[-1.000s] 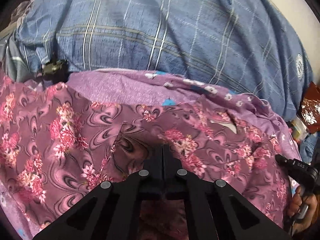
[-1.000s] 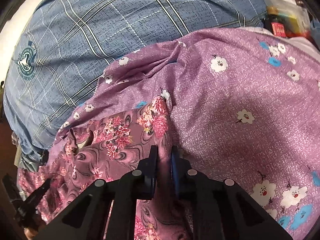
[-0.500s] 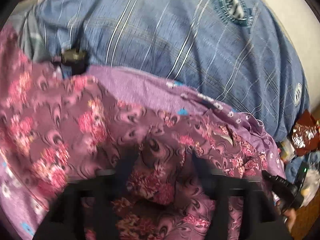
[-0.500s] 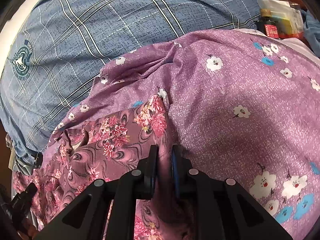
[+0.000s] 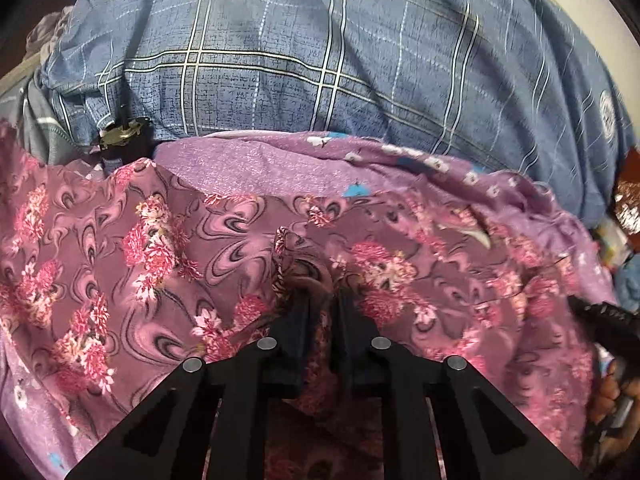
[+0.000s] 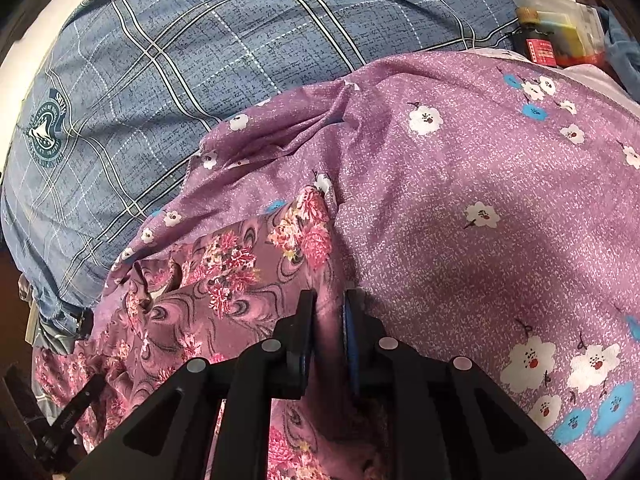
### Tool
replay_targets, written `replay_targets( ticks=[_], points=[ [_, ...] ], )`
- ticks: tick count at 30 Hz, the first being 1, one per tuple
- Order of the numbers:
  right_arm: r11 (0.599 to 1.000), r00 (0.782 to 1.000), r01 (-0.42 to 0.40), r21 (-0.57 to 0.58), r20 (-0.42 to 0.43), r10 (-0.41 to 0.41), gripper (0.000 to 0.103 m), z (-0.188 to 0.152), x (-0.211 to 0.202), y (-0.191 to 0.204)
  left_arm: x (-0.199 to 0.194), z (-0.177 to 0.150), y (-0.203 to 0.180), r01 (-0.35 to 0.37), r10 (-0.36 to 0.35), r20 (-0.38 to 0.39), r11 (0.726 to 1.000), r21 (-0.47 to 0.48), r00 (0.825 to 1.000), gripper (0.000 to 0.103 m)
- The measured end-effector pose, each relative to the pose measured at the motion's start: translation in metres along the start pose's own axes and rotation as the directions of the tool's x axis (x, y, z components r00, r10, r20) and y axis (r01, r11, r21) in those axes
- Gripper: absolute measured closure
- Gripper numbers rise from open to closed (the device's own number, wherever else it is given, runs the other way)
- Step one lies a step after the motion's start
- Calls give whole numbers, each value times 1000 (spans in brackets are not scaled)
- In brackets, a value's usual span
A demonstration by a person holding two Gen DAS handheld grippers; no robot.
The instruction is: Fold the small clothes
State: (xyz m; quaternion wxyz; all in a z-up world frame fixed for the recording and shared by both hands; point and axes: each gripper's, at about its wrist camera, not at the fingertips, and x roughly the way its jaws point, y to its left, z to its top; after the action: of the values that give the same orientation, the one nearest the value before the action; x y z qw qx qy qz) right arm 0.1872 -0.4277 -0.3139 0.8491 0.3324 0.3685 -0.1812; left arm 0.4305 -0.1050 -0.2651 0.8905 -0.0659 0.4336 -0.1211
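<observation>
Nearest, left gripper (image 5: 320,300): jaws closing, a raised pleat of the pink floral garment (image 5: 160,248) already pinched between the pads. Right gripper (image 6: 330,312): clamped together on the same garment's edge, right where that edge meets the purple blossom-print cloth (image 6: 460,208).

Landmark is the purple cloth. The garment lies on top of it, toward its left side in the right wrist view, rumpled, with no clean crease visible. Judgement: early in the fold. Both grips look set; the lift, the fold over and the smoothing all seem left to do. No folded pile in sight.

Beyond the purple cloth, the blue plaid bedding (image 5: 320,60) fills the far field. At the purple cloth's far right corner, a dark bottle (image 6: 538,46) among packets.

Hard to make out:
- Garment type: no sleeve or collar is clearly readable.
- Near hem, hidden beneath both gripper bodies.
- Small brass-coloured object (image 5: 120,134) at the purple cloth's far left edge, unidentified.
- Right margin of the left view is blurred.
</observation>
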Motion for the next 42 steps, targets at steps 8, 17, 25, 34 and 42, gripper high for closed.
replay_targets(
  ticks=[8,17,25,34,42],
  points=[
    [1000,1000,-3,13,-5,3,88,2,0,-1,-29,6,5,87,-82,87,995,-56,993,101],
    [1000,1000,0,21,-5,0,87,2,1,-2,-56,-11,51,8,0,67,992,-123,998,100],
    [999,999,29,13,-27,-29,77,6,-3,4,-70,-5,64,-170,189,112,972,-159,976,92],
    [999,991,44,-30,130,-40,52,1,-48,20,-157,-12,129,-315,518,265,775,-548,813,21],
    [987,996,31,-160,89,-17,52,-22,-37,56,-157,-36,215,-190,419,117,620,-761,901,22]
  ],
)
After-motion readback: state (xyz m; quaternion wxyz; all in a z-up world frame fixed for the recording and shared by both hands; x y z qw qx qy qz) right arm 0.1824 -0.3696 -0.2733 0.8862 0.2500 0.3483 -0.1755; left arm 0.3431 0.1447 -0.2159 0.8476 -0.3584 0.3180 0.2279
